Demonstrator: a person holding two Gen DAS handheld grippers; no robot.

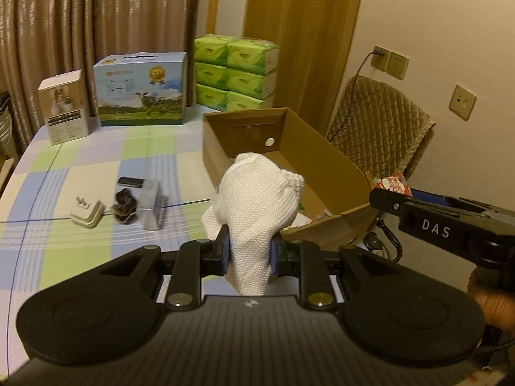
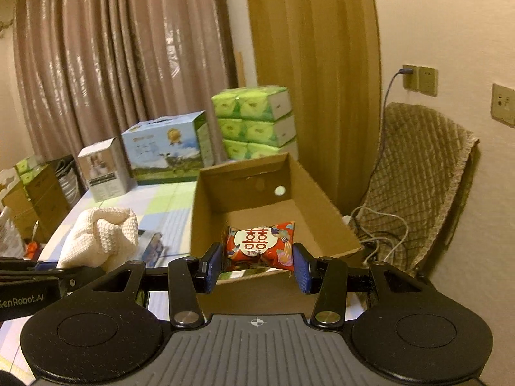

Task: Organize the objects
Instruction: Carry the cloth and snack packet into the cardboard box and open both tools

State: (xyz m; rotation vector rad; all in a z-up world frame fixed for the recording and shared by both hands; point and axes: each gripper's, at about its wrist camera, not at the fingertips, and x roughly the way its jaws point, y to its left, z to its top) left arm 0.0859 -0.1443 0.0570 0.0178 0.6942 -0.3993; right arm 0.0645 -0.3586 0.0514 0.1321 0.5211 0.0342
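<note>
Left tongs (image 1: 248,251): closed on a white knitted cloth (image 1: 257,206), pinched at its lower part between the blue pads; the cloth bulges up ahead of the tongs and is held above the surface (image 1: 96,160).

Right tongs (image 2: 257,265): gripping a red snack packet (image 2: 260,244) by its two side edges. The packet sits over the near end of the open cardboard box (image 2: 322,206), which lies directly ahead of these tongs and ahead-right of the left tongs.

Ahead-left of the left tongs, on the checked surface: a white plug adapter (image 1: 87,213), a dark brown lump (image 1: 124,206), a clear plastic case (image 1: 153,204) and a small black item (image 1: 130,181), grouped close together.

Beyond these, at the far edge: a small white carton (image 1: 64,106), a blue milk carton box (image 1: 141,88) and stacked green tissue packs (image 1: 236,72).
</note>
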